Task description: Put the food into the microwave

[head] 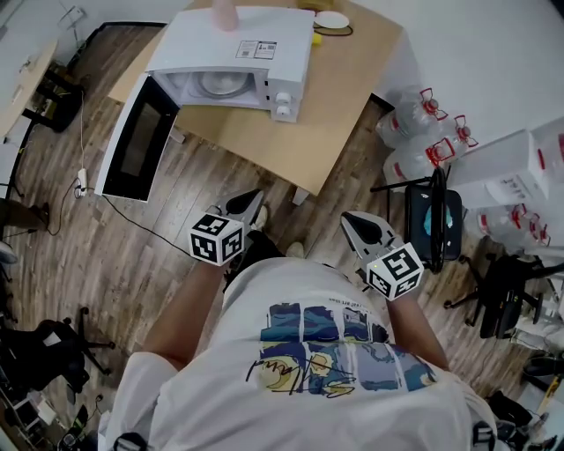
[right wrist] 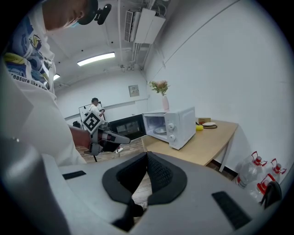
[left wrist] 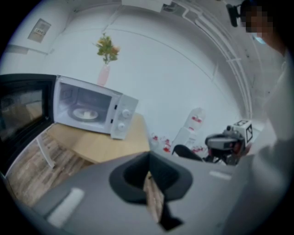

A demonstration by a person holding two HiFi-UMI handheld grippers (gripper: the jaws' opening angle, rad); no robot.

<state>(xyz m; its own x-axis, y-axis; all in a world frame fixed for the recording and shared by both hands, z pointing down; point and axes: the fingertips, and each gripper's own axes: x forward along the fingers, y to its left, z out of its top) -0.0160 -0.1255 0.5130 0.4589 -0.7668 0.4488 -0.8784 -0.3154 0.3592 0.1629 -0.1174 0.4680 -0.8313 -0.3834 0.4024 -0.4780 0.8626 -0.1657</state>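
A white microwave (head: pixel 233 57) stands on a wooden table (head: pixel 344 97) with its door (head: pixel 137 141) swung open to the left. A white plate (head: pixel 218 84) with something pale on it rests inside the cavity; the plate (left wrist: pixel 85 113) also shows in the left gripper view and, smaller, the plate (right wrist: pixel 160 130) in the right gripper view. My left gripper (head: pixel 256 199) and right gripper (head: pixel 348 218) hover over the floor, short of the table's near corner. Both are shut with nothing between the jaws, as the left gripper (left wrist: pixel 148 158) and right gripper (right wrist: pixel 147 156) show close up.
A pink vase (head: pixel 224 13) with flowers stands on the microwave. A yellow item (head: pixel 316 39) and a white dish (head: pixel 332 19) lie at the table's far end. Water bottles (head: pixel 423 132) and a black chair (head: pixel 432 220) stand to the right. A cable (head: pixel 132 220) crosses the floor.
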